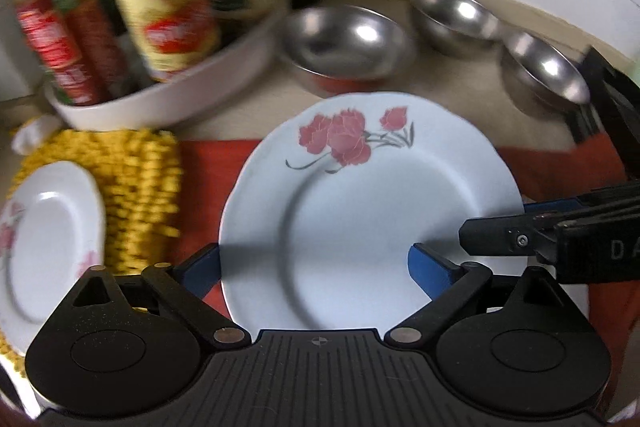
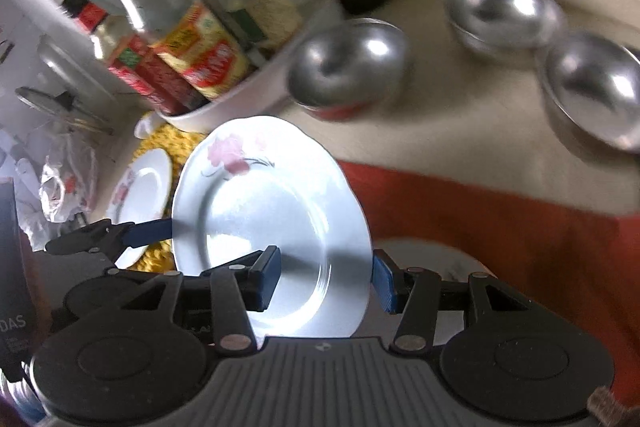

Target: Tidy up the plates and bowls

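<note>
Slipping is the main risk: the flowered plate (image 2: 272, 227) is pinched only at its rim, so a tilt or uneven pull could drop it onto the red cloth (image 2: 500, 227). The right gripper (image 2: 324, 283) holds one edge between narrow jaws, and the left gripper (image 1: 316, 267) holds another. Beyond both claws stand three steel bowls (image 1: 344, 43); a second plate (image 1: 48, 239) lies to the left.

Your left gripper (image 1: 316, 267) and right gripper (image 2: 326, 277) both angled steeply downward, each with its jaws clamped.
</note>
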